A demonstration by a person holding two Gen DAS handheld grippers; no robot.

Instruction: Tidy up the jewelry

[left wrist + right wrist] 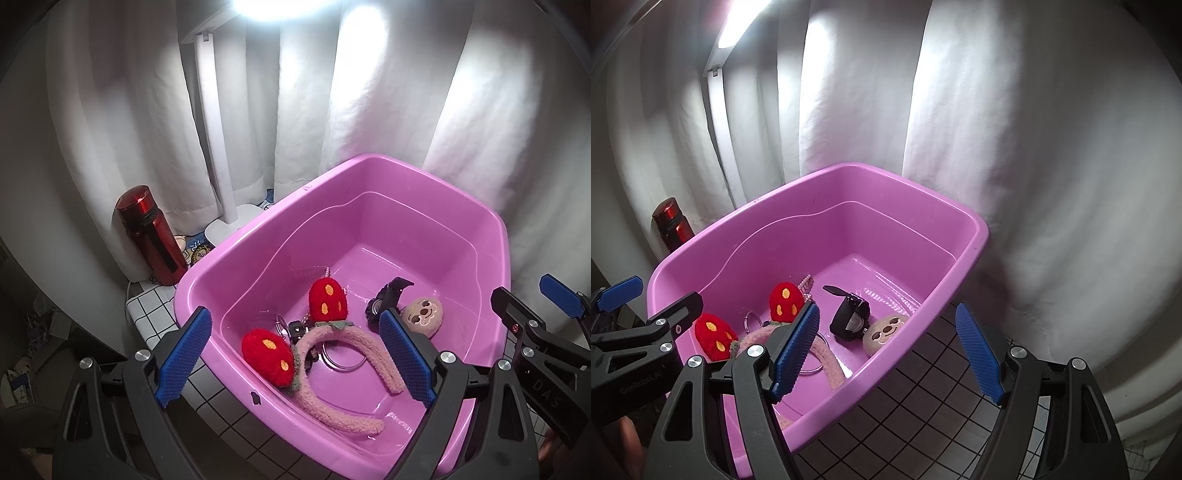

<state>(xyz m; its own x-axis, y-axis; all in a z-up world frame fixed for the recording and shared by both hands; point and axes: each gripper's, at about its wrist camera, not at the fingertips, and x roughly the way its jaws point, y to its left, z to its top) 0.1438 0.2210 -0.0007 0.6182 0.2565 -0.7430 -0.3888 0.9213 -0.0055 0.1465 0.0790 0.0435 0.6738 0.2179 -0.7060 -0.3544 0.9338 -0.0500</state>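
1. White curtain point(362, 110) hangs in folds across the far side of the scene, lit from above by a white lamp point(218, 147) whose round base stands at the far left of the tub.
2. Pink plastic tub point(236, 258) sits on a white tiled table point(923, 406) with dark grid lines; it is the one container in view, and everything of the task lies on its floor, toward the near left.
3. Left gripper point(295, 362) hangs over the near rim of the tub with its blue pads spread wide and nothing between them; the right gripper point(890, 354) is just beside it, also spread wide and empty, its left finger over the tub and its right finger over the tiles.
4. Red metal bottle point(151, 236) stands upright on the table, just outside the tub's far left corner.
5. Fuzzy pink headband point(332, 376) lies curved on the tub floor, carrying two red strawberry plushes point(267, 356) with orange spots, one nearer and one farther.
6. Black watch point(849, 321) lies to the right of the headband, its strap curled upward.
7. Beige plush face charm point(423, 312) rests touching the watch on its right.
8. Metal key rings point(343, 358) lie between the headband's arms, partly under it.
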